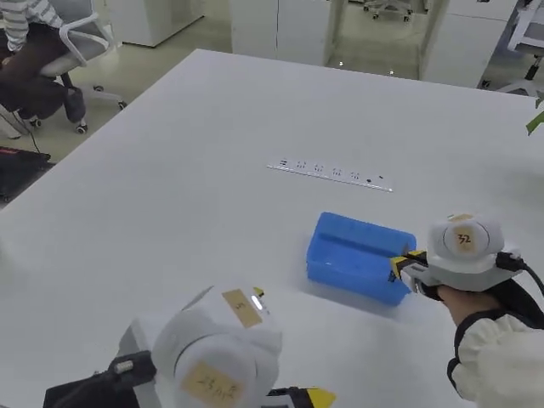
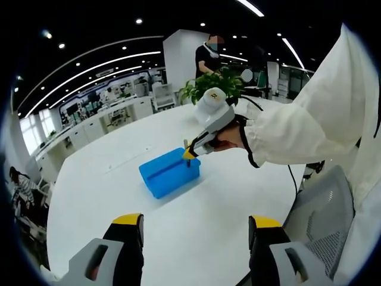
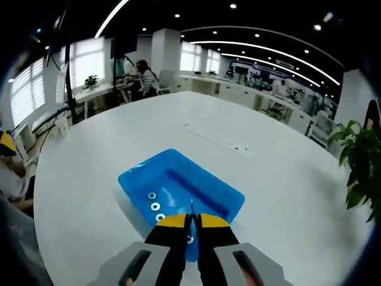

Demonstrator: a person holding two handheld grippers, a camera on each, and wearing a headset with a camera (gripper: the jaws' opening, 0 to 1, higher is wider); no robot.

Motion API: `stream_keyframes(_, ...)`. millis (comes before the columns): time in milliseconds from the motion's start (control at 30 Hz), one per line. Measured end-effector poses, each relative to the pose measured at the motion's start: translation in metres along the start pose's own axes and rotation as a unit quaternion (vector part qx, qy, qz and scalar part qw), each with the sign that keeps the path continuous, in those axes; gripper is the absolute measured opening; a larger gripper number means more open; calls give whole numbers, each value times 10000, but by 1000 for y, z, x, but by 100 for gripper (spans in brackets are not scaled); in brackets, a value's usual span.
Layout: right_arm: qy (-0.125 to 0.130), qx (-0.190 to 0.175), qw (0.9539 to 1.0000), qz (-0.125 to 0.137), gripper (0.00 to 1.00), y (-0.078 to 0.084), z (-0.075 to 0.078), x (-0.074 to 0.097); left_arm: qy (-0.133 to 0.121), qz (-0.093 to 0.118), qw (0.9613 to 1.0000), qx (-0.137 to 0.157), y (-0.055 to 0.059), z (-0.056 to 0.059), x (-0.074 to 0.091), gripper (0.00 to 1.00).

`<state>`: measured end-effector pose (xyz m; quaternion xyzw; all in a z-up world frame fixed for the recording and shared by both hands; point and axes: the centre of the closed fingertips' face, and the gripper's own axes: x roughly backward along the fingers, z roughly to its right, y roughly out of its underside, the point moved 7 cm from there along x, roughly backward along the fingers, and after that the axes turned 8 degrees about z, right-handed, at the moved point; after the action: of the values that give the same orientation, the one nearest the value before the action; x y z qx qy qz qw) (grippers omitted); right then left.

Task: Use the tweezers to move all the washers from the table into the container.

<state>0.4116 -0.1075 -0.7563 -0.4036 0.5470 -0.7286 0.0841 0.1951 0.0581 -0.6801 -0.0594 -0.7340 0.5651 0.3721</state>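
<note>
Nearest the lens, the left gripper (image 2: 196, 223) hangs idle with its fingers (image 2: 128, 229) wide apart and nothing between them, well back from the work. Beyond both pairs of fingers spreads the white desk (image 3: 286, 179), with a recessed power strip (image 3: 217, 142) far ahead of the right fingers. Just ahead of and below those right fingers sits the blue container (image 3: 233, 193), open-topped and lying flat on the desk. The right gripper (image 3: 191, 219) has its fingers pressed together on the tweezers (image 3: 191, 207), whose thin tip pokes forward over the container's near wall. Three washers (image 3: 156, 206) lie in a short row on the container floor, a little ahead and to the left of the right fingers. Whether the tweezers carry another washer at the tip is too fine to tell. By my reading, part of the job is done, with at least three delivered. Whether any washers are left on the desk is too small to judge, so the remaining count stays open.
</note>
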Motion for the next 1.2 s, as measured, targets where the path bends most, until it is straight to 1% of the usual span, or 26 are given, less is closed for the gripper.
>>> stream_keyframes(33,9,-81,9999,104,2,-5,0,4,14,10,10000,3,-1,0,1,70)
stream_keyframes(100,36,-73,9998,192,2,-11,0,10,38,36,10000,-1,-3,-1,2,69)
stream_keyframes(200,34,-40,9993,360,2,-21,-4,22,126,92,9999,-69,-10,-2,3,66)
stream_keyframes(267,-13,-34,9989,462,2,-26,-9,29,189,99,9997,-113,-15,-3,3,61)
stream_keyframes(300,-39,-31,9987,513,2,-28,-11,32,237,158,9995,-151,-20,-3,3,59)
stream_keyframes(367,-181,-16,9978,634,2,-34,-22,42,327,251,9989,-206,-29,-4,3,58)
stream_keyframes(400,-241,-1,9973,687,2,-36,-26,48,387,258,9986,-236,-32,-3,3,58)
stream_keyframes(433,-358,41,9964,769,2,-40,-35,55,515,224,9981,-269,-34,-2,3,57)
stream_keyframes(467,-449,88,9957,801,2,-41,-41,60,557,238,9977,-291,-37,-2,3,54)
stream_keyframes(500,-542,138,9951,811,2,-42,-47,65,636,284,9970,-323,-39,-2,3,51)
stream_keyframes(533,-715,200,9939,815,2,-42,-56,72,703,293,9966,-324,-41,-2,3,50)
stream_keyframes(633,-979,481,9908,796,2,-41,-75,88,886,355,9949,-319,-47,-1,4,48)
stream_keyframes(667,-1117,532,9892,782,2,-40,-81,92,960,377,9942,-298,-49,-2,4,47)
stream_keyframes(700,-1283,501,9877,744,2,-39,-89,98,1019,385,9936,-283,-51,-3,4,45)
stream_keyframes(767,-1404,496,9862,718,2,-37,-99,107,1122,383,9925,-295,-54,-4,4,41)
stream_keyframes(867,-1593,679,9824,695,2,-35,-112,120,1250,400,9906,-388,-61,-3,3,40)
stream_keyframes(933,-1763,742,9792,676,2,-35,-121,129,1499,498,9868,-369,-67,2,2,38)
stream_keyframes(967,-1849,742,9777,660,2,-35,-125,132,1644,501,9845,-340,-70,5,2,36)
stream_keyframes(1000,-1929,782,9759,650,2,-35,-130,137,1768,467,9825,-347,-71,7,2,35)
stream_keyframes(1033,-1941,801,9755,651,2,-35,-131,138,1891,396,9803,-403,-72,10,2,34)
stream_keyframes(1067,-2001,867,9737,654,2,-36,-136,142,2015,305,9778,-493,-74,13,2,34)
stream_keyframes(1100,-2060,906,9722,652,2,-36,-138,145,2045,347,9765,-577,-77,16,1,33)
stream_keyframes(1133,-2155,944,9698,641,2,-35,-143,148,2141,356,9740,-645,-78,19,0,32)
stream_keyframes(1200,-2270,1071,9662,598,2,-34,-149,153,2328,328,9699,-637,-80,26,0,29)
